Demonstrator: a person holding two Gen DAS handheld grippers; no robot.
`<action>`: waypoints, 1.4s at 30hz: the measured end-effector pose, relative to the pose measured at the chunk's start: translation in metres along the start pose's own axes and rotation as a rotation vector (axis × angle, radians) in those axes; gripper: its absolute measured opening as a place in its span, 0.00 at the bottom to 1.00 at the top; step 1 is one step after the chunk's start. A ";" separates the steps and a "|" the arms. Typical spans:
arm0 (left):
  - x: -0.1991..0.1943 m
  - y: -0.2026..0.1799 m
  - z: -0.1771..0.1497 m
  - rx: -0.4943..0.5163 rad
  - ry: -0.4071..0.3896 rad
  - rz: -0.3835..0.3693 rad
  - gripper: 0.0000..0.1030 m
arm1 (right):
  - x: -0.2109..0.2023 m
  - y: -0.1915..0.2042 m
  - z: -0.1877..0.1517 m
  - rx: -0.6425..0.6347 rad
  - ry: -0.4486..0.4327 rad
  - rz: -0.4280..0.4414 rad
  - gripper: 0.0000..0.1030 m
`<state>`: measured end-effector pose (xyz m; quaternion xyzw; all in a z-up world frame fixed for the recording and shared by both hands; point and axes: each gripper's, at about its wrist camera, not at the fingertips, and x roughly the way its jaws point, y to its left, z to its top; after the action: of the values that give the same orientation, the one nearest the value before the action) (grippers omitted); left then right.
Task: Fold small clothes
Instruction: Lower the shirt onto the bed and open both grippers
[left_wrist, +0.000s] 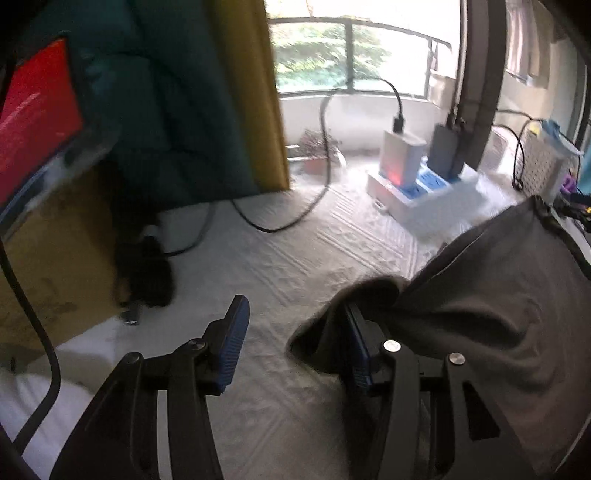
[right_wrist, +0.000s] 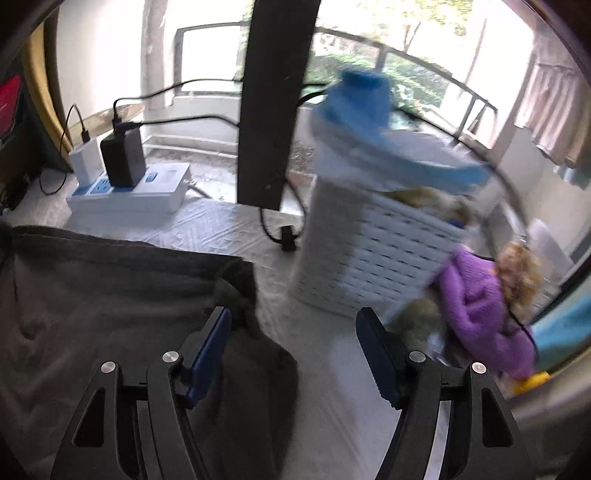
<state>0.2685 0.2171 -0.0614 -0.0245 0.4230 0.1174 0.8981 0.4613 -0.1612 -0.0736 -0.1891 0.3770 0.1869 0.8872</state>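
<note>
Claws first: the left claw (left_wrist: 295, 332) stands spread wide over the counter (left_wrist: 288, 258), and the dark grey garment (left_wrist: 480, 295) drapes over its right finger, with nothing pinched between the two pads. The right claw (right_wrist: 293, 347) is likewise spread wide; the same grey cloth (right_wrist: 110, 280) lies against and partly over its left finger, while the other finger hangs over bare surface. The garment sits bunched on the counter between the two claws, one rumpled corner lifted near each.

The counter wears a white textured cover. A white power strip (right_wrist: 125, 199) with blue sockets rests toward the back, carrying a black adapter (right_wrist: 122, 158) and a white charger (right_wrist: 85, 162) (cables trail off from both). A black cable (left_wrist: 288, 218) loops across the cover. To the left sit a red-lit screen (left_wrist: 37, 118) and a teal and mustard curtain (left_wrist: 207, 96). Behind is a balcony railing (left_wrist: 351, 59) with greenery beyond.

A white woven basket (right_wrist: 369, 258) stands at the right, topped with blue cloth (right_wrist: 362, 99); a purple knit (right_wrist: 476, 310) lies just beside it.
</note>
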 end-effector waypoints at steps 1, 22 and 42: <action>-0.005 0.000 -0.002 -0.003 -0.003 -0.001 0.49 | -0.008 -0.003 -0.002 0.010 -0.012 -0.007 0.70; -0.020 -0.067 -0.080 0.083 0.150 -0.079 0.55 | 0.025 0.002 -0.032 -0.005 0.060 -0.071 0.51; -0.124 -0.056 -0.121 0.017 0.001 -0.163 0.70 | -0.111 0.008 -0.136 0.095 0.016 -0.084 0.66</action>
<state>0.1143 0.1214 -0.0468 -0.0510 0.4211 0.0404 0.9047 0.3043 -0.2403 -0.0811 -0.1640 0.3841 0.1300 0.8993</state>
